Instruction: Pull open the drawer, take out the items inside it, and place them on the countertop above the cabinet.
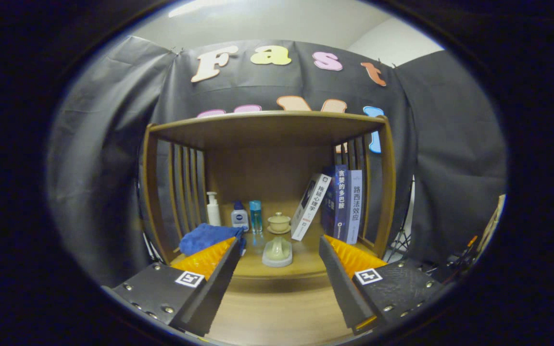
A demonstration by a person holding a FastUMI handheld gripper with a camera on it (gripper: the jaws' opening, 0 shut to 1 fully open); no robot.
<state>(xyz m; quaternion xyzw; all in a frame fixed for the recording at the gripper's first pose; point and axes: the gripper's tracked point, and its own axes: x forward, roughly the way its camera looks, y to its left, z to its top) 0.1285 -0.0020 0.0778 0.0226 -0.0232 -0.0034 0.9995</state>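
The hand-held gripper (278, 252) hung with its fingers spread wide and nothing between them, above a wooden tabletop (277, 317). Just ahead stood an open wooden shelf (267, 127) with slatted sides. A pale holder (277, 252) lay at its front edge, between the fingertips but beyond them. Behind it sat a lidded cup (279, 223), a blue bottle (256, 216), a small bottle (240, 217) and a pump bottle (213, 208). A blue cloth (207, 236) lay by the left finger. Books (342, 204) stood right (one leaning). I could not tell where the drawer was.
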